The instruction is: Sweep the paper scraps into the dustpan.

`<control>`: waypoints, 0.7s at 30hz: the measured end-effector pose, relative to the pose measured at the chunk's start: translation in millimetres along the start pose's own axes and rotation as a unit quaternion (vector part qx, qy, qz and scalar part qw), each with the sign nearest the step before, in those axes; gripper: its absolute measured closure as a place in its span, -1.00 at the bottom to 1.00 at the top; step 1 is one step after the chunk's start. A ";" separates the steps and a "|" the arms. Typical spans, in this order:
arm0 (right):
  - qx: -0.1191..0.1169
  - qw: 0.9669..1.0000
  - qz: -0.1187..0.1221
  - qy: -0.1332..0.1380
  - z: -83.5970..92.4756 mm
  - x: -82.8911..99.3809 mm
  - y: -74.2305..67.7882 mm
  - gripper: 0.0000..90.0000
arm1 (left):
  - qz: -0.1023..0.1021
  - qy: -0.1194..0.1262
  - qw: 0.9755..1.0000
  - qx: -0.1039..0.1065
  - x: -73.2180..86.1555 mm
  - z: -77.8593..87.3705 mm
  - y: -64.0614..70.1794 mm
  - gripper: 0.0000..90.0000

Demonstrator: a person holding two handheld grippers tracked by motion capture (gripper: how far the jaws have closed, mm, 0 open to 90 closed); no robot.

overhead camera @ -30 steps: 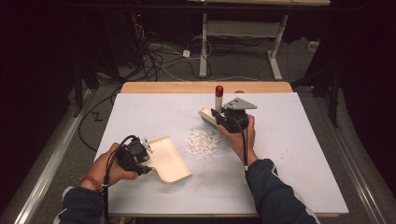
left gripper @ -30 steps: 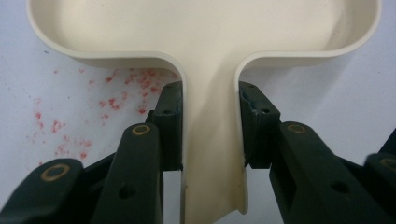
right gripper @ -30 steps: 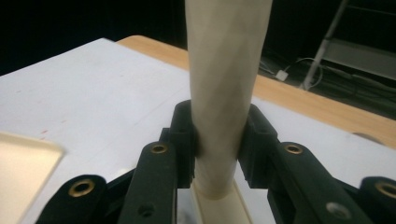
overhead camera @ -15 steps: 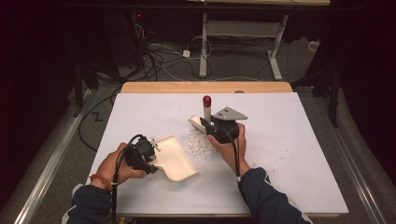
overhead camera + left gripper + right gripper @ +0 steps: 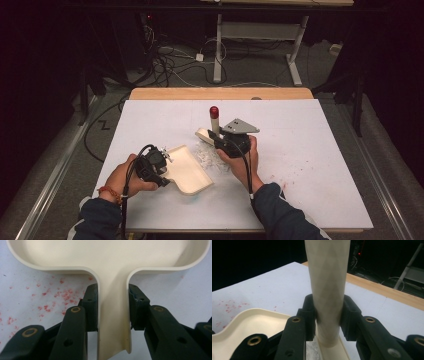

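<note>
Two grippers are under my hands, and I take the cream plastic dustpan on the white worktop as my landmark: my left gripper is clamped on the dustpan's flat handle, pads pressing both its edges. My right gripper, just beyond the dustpan's far edge, is closed around the cream cylindrical handle of a small red-tipped brush, held upright. Scattered white paper scraps lie against the dustpan's far rim, beside the brush head.

Cream dustpan flat on table, cream brush w/ red-tipped handle upright (just beside pan), white scraps btwn.
</note>
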State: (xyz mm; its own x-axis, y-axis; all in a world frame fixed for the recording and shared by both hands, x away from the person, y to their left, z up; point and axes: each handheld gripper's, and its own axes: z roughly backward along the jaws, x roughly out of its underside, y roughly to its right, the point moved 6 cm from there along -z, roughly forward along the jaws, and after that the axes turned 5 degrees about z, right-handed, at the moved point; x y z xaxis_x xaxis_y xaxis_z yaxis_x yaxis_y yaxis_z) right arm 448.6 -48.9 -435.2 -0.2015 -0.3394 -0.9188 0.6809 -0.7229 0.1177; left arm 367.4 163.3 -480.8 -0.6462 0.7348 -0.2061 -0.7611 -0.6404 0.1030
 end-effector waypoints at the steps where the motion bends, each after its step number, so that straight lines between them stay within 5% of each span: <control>1: -0.003 1.000 -0.002 0.001 0.2 -0.1 -0.9 0.56 | 0.000 -0.002 1.000 0.000 0.0 -0.1 -0.3 0.41; 8: -0.020 1.000 0.000 0.007 2.9 -0.6 -13.1 0.56 | 0.004 -0.002 1.000 0.000 -0.8 -3.1 -1.5 0.41; 21: -0.099 0.994 0.024 0.026 7.9 -14.3 -56.7 0.59 | -0.004 -0.016 1.000 -0.003 -0.4 -12.0 0.0 0.41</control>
State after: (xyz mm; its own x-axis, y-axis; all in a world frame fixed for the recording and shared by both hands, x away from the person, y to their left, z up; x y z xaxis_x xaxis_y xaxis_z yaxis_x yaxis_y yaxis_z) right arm 407.3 -7.8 -425.7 -0.1323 -0.3341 -0.9332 0.8151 -0.5724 0.0894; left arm 368.4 160.3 -492.3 -0.6424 0.7462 -0.1749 -0.7653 -0.6365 0.0952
